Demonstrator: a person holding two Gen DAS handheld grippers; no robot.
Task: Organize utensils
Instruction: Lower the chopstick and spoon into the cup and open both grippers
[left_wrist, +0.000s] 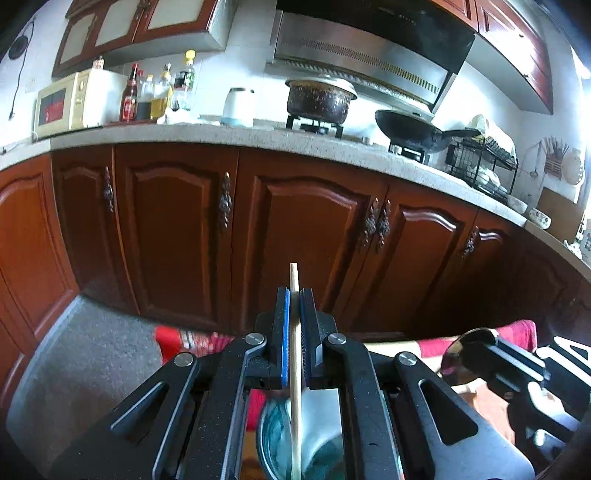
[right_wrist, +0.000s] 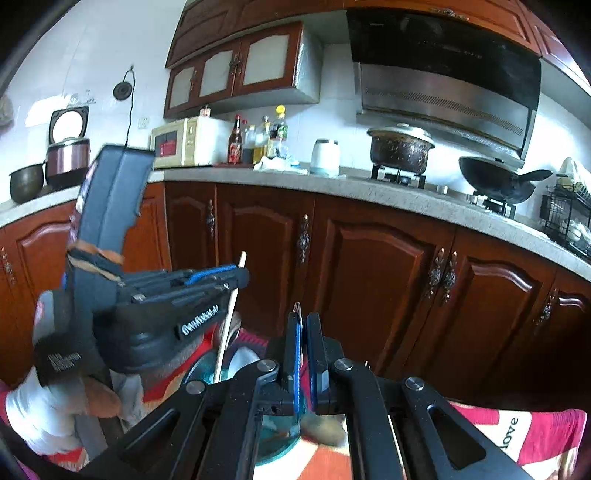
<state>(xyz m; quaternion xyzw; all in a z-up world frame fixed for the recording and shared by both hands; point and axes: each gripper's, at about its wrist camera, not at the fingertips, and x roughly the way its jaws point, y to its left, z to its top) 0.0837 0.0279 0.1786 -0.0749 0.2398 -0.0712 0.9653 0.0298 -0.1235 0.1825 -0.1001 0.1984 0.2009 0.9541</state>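
Left gripper (left_wrist: 294, 295) pinching a wooden chopstick (left_wrist: 294, 369) upright between blue pads (left_wrist: 285, 332), lower end dipping into a teal glass jar (left_wrist: 273, 439) on a red patterned cloth (left_wrist: 184, 339). Further right, right gripper (right_wrist: 303, 325) clamped on a metal spoon (left_wrist: 467, 350), thin edge showing between its pads, above that same jar (right_wrist: 280, 439).

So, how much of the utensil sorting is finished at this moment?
Done: unclear; the teal glass is mostly hidden. In hand: the left gripper is shut on a wooden chopstick above that glass, and the right gripper pinches a metal spoon. Left: both still need dropping in.
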